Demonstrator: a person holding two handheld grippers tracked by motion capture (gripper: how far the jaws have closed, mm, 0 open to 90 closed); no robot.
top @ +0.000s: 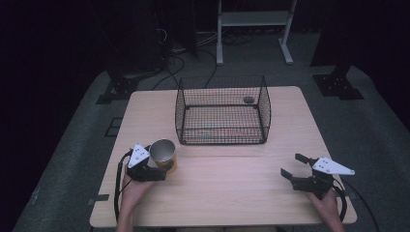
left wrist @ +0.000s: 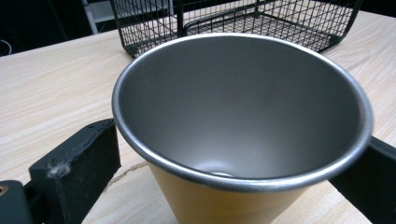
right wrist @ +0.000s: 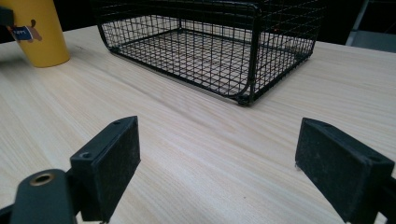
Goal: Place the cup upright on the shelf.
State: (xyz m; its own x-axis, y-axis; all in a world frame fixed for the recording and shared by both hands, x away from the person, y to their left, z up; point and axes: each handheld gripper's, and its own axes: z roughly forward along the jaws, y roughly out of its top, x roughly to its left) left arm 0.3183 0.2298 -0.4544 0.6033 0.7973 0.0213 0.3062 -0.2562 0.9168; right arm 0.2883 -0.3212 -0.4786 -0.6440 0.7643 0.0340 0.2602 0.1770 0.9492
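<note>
My left gripper (top: 157, 172) clasped the yellow cup (top: 164, 154) below its steel rim, at seven o'clock from the basket (top: 222, 110); light, stiff, probably slippery. Right gripper (top: 293, 165) jaws gaped.

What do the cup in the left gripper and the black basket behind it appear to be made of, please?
The cup looks like metal: a dull brushed grey inside with a thin rolled rim, and a smooth yellow coating outside. The basket looks like black-coated wire mesh, a fine see-through grid on thicker frame rods.
</note>
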